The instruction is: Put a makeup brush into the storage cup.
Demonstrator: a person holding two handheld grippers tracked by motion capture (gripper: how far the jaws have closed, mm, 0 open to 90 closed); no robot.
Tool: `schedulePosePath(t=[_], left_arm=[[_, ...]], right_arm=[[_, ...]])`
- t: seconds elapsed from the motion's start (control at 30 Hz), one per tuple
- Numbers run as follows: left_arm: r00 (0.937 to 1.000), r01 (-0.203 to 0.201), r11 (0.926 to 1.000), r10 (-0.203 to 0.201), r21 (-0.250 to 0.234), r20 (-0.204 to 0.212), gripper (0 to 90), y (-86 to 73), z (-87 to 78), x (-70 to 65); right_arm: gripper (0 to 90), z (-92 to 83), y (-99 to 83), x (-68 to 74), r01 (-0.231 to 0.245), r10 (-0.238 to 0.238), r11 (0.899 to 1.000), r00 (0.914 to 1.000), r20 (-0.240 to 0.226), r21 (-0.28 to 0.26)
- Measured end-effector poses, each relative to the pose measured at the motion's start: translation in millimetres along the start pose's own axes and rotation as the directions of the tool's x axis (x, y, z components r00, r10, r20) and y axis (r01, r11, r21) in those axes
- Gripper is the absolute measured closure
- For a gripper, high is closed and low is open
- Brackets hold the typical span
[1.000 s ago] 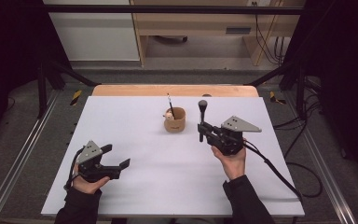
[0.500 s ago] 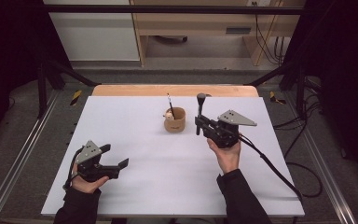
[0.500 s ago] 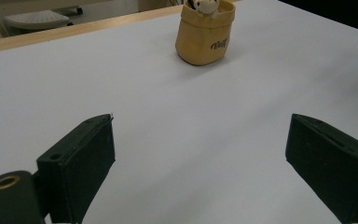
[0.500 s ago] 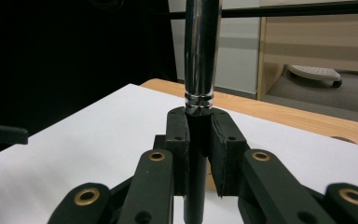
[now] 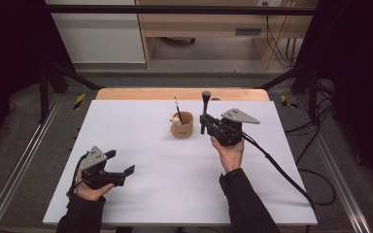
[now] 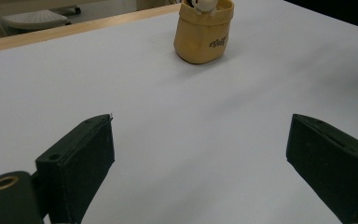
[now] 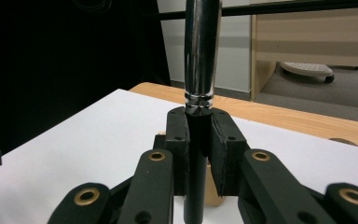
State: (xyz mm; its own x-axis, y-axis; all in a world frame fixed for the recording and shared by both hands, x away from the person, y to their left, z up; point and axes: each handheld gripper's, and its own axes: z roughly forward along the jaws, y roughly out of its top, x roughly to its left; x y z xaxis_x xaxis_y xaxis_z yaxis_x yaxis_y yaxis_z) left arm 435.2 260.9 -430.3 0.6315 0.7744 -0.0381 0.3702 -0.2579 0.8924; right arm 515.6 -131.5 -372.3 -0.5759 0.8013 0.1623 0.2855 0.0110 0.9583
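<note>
Right gripper (image 5: 205,121) jaws clamped on upright black-and-chrome cylindrical brush handle (image 7: 200,70), held above white table (image 5: 141,141), just right of small tan cup-shaped paper holder (image 5: 182,124). Holder contains thin dark stick (image 5: 177,108) and small white figure (image 6: 204,4). Left gripper (image 5: 121,165) near front left of table, jaws wide apart, nothing between.

Both grippers in view, one open, one clamped.

I see my left gripper (image 5: 119,164) at the lower left of the high view, hand (image 5: 91,187) low behind it, jaws spread wide with nothing between them. My right gripper (image 5: 205,122) sits right of centre, forearm running up from the bottom edge, hand (image 5: 229,151) beneath it, jaws pressed together on a dark upright handle (image 7: 200,70).
</note>
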Motion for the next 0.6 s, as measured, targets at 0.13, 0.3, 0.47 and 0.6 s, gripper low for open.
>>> schedulePosePath(t=[0.13,0.3,0.47,0.6], left_arm=[[1.0000,-0.001,1.0000,0.001,0.000,0.001,7.0,0.0,0.2,0.3],[1.0000,-0.003,1.0000,0.003,-0.001,0.002,7.0,0.1,0.0,0.7],[1.0000,-0.004,1.0000,0.004,0.000,0.002,7.0,-0.1,0.4,1.1],[1.0000,-0.003,1.0000,0.003,0.000,0.004,6.9,-0.1,0.8,0.5]], right_arm=[[79.2,6.4,0.7,-1.7,-0.003,0.003,1.000,1.0000,0.007,0.001],[79.2,13.0,0.7,-4.4,-0.010,0.010,1.000,0.9998,0.016,-0.003],[79.2,20.3,3.5,-4.7,-0.008,0.008,1.000,0.9997,0.022,-0.004],[79.2,25.9,7.8,-3.3,-0.008,0.008,1.000,0.9997,0.022,-0.009]])
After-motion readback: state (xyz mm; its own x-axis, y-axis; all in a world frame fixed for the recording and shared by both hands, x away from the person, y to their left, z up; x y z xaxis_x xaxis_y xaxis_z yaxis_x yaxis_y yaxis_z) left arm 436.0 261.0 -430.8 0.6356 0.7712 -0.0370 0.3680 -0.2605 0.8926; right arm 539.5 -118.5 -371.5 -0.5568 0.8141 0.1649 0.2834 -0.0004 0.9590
